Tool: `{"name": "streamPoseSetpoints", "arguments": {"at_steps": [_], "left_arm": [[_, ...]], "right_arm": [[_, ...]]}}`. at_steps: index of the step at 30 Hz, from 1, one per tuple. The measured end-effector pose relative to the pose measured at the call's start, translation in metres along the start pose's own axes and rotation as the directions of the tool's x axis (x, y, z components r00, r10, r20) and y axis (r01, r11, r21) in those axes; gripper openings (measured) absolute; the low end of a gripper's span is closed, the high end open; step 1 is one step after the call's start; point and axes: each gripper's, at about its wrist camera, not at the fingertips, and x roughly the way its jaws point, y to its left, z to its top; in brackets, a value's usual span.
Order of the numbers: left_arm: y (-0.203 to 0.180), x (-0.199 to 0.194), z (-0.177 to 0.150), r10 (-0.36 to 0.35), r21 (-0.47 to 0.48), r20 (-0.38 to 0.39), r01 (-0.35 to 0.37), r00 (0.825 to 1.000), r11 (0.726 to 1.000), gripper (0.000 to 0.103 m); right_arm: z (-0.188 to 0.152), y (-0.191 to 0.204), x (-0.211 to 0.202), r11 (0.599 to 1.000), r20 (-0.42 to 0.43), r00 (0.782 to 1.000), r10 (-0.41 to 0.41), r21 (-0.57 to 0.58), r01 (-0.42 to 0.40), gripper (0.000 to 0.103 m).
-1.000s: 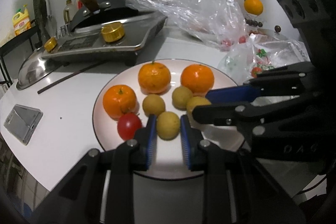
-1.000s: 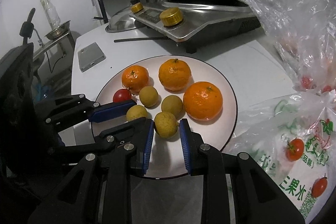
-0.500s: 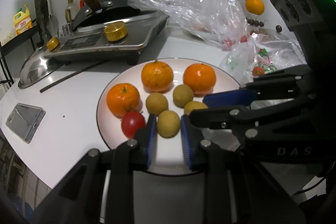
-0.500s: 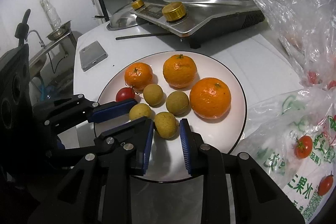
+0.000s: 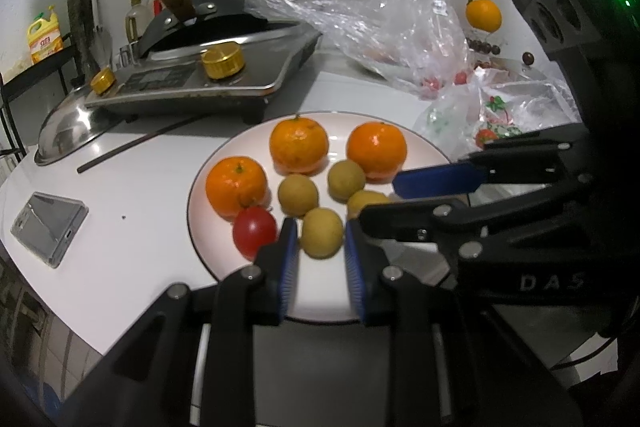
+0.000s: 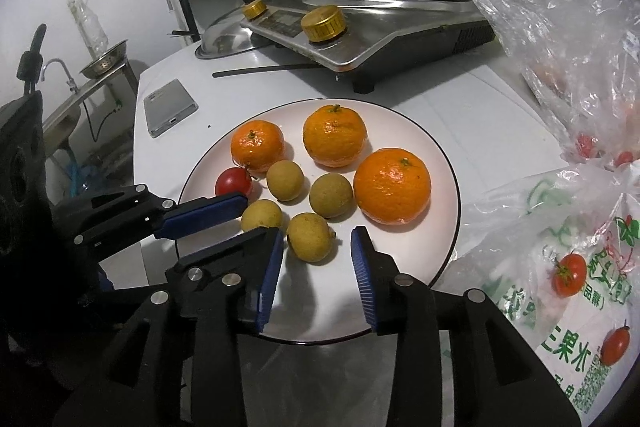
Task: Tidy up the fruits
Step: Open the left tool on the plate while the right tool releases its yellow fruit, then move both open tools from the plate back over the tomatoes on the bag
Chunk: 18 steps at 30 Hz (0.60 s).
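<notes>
A white plate (image 5: 320, 291) (image 6: 400, 267) holds three mandarins (image 5: 299, 145), a cherry tomato (image 5: 255, 230) and several small tan longans. My left gripper (image 5: 320, 224) reaches in over the near rim. It is shut on one longan (image 5: 322, 233) that rests on the plate beside the tomato. My right gripper (image 6: 318, 233) is opening. Its blue pads stand off either side of another longan (image 6: 310, 237), which lies free on the plate. Both grippers meet at an angle over the plate's near side, each visible in the other's view.
A steel stove (image 5: 192, 83) with a pan stands behind the plate, with a pan lid (image 5: 68, 135) and a dark stick (image 5: 136, 143) beside it. A phone (image 5: 48, 223) lies left. Plastic bags (image 6: 560, 247) with tomatoes crowd the right side.
The right gripper's pads have spread away from the longan they were pressing. The left gripper stays closed around its longan, and neither hand has shifted.
</notes>
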Motion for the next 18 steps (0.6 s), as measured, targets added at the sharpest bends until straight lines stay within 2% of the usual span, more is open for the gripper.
{"name": "streamPoseSetpoints", "arguments": {"at_steps": [18], "left_arm": [[-0.007,-0.019,0.003,0.006,-0.003,0.03,-0.006,1.0,1.0,0.027]], "right_arm": [[-0.004,0.001,-0.031,0.999,0.05,0.998,-0.032,-0.006,0.032,0.038]]}}
